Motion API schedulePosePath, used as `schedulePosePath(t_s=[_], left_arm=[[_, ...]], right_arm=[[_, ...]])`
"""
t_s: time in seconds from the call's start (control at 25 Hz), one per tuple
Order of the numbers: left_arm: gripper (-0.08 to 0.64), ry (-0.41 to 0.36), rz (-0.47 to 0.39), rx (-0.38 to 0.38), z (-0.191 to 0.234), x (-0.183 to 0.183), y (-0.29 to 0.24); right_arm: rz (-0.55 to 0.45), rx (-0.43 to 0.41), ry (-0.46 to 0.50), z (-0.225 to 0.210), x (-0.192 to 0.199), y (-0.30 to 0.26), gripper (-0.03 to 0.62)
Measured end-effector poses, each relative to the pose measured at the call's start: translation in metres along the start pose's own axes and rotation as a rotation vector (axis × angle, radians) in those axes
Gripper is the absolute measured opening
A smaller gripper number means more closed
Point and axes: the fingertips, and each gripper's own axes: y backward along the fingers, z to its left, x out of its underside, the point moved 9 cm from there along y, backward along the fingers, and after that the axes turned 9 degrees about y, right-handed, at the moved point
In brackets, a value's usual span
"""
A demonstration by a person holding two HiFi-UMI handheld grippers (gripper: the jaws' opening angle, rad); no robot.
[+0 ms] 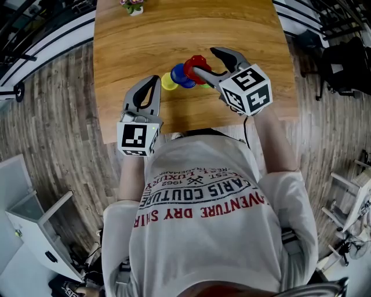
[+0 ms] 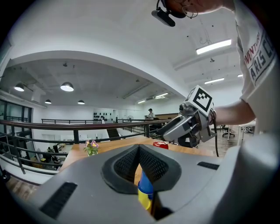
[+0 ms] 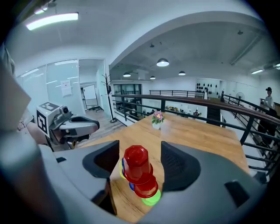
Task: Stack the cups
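**A:** What carries what on the desk?

**B:** At the far edge we mark a small vase with flowers in it. Near the middle of the near edge we mark the cups in one tight cluster. The yellow cup is at the left, and the blue cup touches it. The upper red cup sits on the lower red cup. The green cup shows only as a sliver at the foot of the lower red cup. We cannot tell how far any cup sits over its neighbour.

**A:** Which way does the upper red cup point?

**B:** Its closed end is up and its mouth is down. We read its long axis as near upright. In the right gripper view it leans slightly left of the lower red cup.

**A:** And the two tools?

**B:** The right gripper slants down at the cluster from the near right, with the forearm crossing the near edge. Its jaws are spread wide, one on each side of the upper red cup, and the pads are clear of it. The left gripper lies close to level over the near left of the desk, with its tip just beside the yellow cup. Its jaws are pressed together at the tips and pinch nothing. We see blue and yellow through the slit beneath them.
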Motion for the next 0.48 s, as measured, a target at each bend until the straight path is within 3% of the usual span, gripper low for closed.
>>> schedulePosePath(t_s=[0.48], left_arm=[[0.014, -0.024, -0.028, 0.02, 0.006, -0.031, -0.005]], right_arm=[[-0.26, 0.247, -0.05, -0.001, 0.018, 0.055, 0.057]])
